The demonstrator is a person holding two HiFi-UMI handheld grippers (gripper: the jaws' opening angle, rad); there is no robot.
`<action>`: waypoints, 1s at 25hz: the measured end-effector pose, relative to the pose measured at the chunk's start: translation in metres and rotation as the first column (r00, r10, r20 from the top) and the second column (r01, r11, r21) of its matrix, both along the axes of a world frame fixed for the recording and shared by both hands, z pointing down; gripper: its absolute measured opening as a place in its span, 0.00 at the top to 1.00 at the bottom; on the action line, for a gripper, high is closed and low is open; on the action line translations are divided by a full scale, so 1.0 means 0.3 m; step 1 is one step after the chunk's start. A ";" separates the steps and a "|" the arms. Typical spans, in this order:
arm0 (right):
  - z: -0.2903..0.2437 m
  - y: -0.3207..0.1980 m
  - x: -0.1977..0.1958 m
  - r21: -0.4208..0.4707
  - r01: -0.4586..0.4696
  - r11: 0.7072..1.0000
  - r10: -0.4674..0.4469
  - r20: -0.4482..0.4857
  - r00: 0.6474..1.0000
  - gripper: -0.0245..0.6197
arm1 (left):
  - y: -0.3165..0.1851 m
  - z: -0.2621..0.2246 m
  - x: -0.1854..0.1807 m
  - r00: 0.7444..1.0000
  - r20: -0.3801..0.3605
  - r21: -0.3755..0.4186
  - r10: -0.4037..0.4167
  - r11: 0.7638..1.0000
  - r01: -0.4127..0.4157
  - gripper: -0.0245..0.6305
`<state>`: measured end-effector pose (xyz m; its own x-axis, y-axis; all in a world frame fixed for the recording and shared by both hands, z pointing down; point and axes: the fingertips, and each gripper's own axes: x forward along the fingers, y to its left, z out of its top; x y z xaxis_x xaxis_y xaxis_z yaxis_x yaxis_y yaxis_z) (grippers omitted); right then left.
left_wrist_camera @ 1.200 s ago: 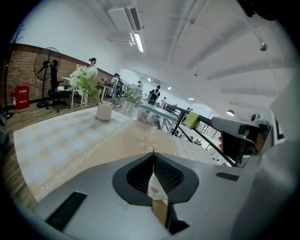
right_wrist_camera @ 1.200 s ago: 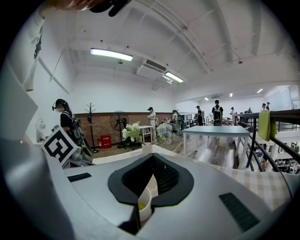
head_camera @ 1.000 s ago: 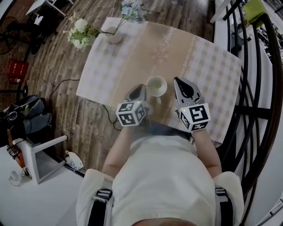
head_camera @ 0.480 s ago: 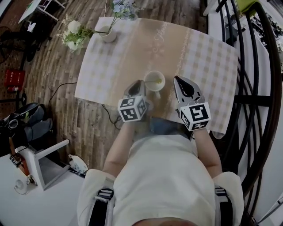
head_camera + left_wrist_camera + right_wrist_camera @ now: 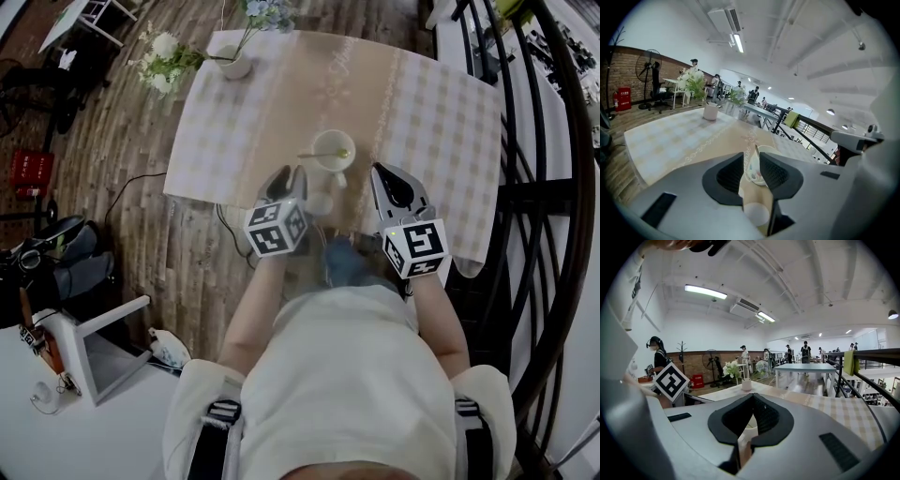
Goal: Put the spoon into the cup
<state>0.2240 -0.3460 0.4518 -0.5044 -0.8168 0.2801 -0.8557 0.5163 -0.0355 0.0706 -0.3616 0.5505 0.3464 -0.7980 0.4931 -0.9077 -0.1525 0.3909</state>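
A white cup [image 5: 334,150] stands on the checked tablecloth [image 5: 441,122] near the table's front edge. The spoon [image 5: 321,155] rests in it, its handle reaching over the rim to the left. My left gripper [image 5: 289,172] hovers just in front and left of the cup, open by a narrow gap and holding nothing. Between its jaws in the left gripper view [image 5: 751,157] I see the flower-patterned cup [image 5: 754,169] and the thin spoon handle [image 5: 756,151]. My right gripper [image 5: 378,170] is to the cup's right, shut and empty, its tips touching [image 5: 752,397].
A white vase [image 5: 234,64] with flowers [image 5: 164,61] stands at the table's far left corner. A small white round thing [image 5: 320,202] lies by the left gripper. A black railing [image 5: 525,187] runs along the right. Wooden floor and a white stool [image 5: 89,342] are on the left.
The spoon now lies in the cup with its handle out to the left. My left gripper has pulled back from the cup and its jaws have parted. The right gripper has barely moved.
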 end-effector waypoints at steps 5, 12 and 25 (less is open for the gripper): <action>-0.019 0.038 -0.007 0.000 0.003 1.000 -0.003 -0.003 1.000 0.96 | 0.040 -0.061 -0.034 0.999 -0.041 0.019 -0.033 0.999 0.034 0.83; -0.035 0.124 -0.034 0.011 0.011 1.000 -0.011 -0.003 1.000 0.96 | 0.129 -0.145 -0.079 0.997 -0.068 0.062 -0.047 0.997 0.051 0.83; -0.047 0.455 -0.083 0.055 -0.002 0.998 0.002 -0.002 1.000 0.96 | 0.461 -0.239 -0.126 0.999 -0.047 0.160 -0.009 0.987 0.017 0.94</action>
<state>0.1992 -0.2095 0.4376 -0.5025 -0.8318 0.2359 -0.8566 0.5160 -0.0049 0.0327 -0.2231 0.4787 0.3548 -0.8700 0.3423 -0.8918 -0.2050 0.4034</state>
